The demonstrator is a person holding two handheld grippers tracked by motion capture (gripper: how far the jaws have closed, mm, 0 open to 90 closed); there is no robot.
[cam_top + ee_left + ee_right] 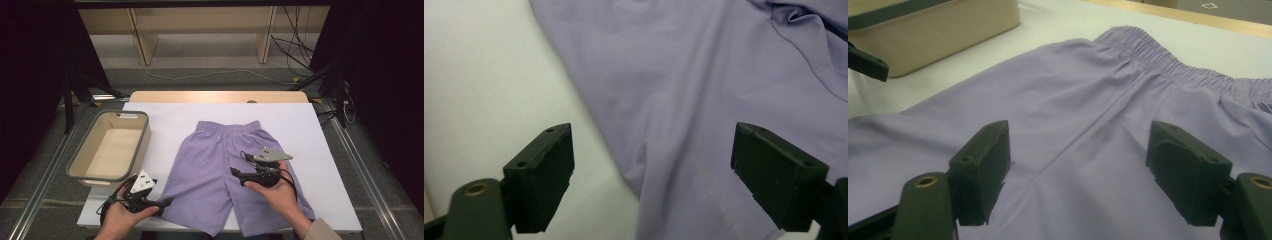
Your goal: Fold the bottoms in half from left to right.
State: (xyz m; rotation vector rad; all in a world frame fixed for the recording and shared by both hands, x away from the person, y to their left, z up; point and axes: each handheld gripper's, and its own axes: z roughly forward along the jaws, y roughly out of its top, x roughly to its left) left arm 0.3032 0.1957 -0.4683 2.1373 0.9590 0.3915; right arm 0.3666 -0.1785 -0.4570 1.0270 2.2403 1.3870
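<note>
Purple shorts point(210, 165) lie flat on the white table cover, waistband point(227, 126) at the far side and legs toward the person. My left gripper point(167, 202) is held low at the outer edge of the left leg, jaws wide apart. In the left gripper view the left gripper point(651, 145) is open over the purple cloth point(684, 90), whose edge runs between the pads without touching them. My right gripper point(235, 172) hovers over the right leg and points left. The right gripper point(1078, 145) is open above the shorts point(1063, 95), nothing pinched.
A beige bin with a grey rim point(145, 135) stands empty at the left of the table, seen as the bin point(938, 30) in the right gripper view. The white cover point(320, 150) reaches past the shorts on the right. Shelving and cables lie beyond the far edge.
</note>
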